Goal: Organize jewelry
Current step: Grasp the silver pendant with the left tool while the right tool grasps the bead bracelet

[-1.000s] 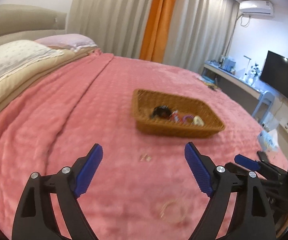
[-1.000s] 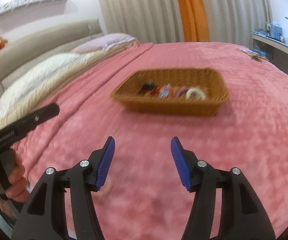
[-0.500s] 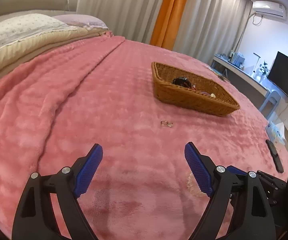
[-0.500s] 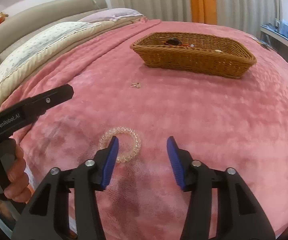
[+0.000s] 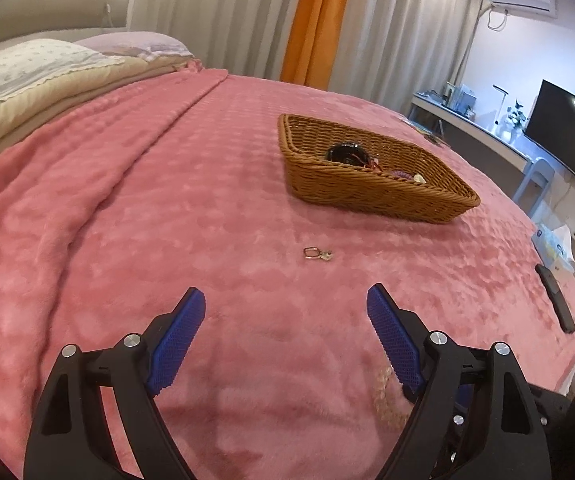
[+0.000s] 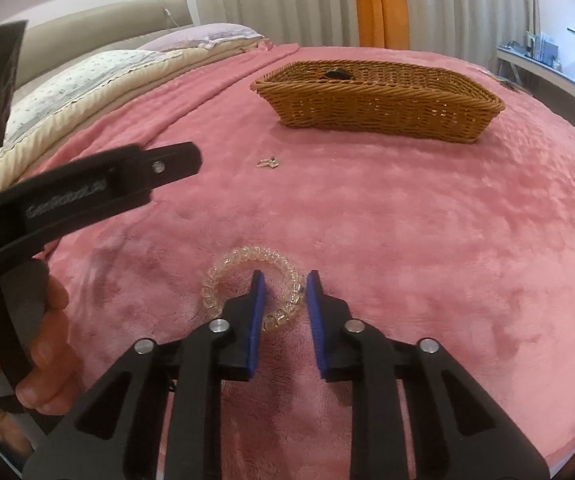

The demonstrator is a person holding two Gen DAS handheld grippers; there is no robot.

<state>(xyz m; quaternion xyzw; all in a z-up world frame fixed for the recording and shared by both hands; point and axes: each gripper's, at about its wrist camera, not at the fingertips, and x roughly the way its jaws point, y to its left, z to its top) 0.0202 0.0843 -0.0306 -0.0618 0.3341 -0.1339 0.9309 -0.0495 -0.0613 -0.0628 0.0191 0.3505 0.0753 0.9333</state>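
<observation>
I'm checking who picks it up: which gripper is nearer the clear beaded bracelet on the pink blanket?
Right. The right gripper straddles the clear beaded bracelet's near rim, fingers not yet shut. The left gripper hovers open to its left, off it.

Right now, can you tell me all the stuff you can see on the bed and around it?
Clear coil bracelet: one, see-through, on the blanket, its right side between the right gripper's fingers.
Small metal ring charm: one, gold-silver, on the blanket before the basket.
Wicker basket: one, brown, mid-bed, with jewelry inside.
Black item: one, in the basket; what it is, I cannot tell.
Blanket: one, pink, covering the bed.
Pillows: two, one white and one lilac, at the headboard.
Curtains: grey with an orange strip, behind the bed.
TV: one, black, right wall.
Remote: one, black, bed's right edge.
Left hand-held gripper: open, empty.
Right hand-held gripper: partly closed around the bracelet.
</observation>
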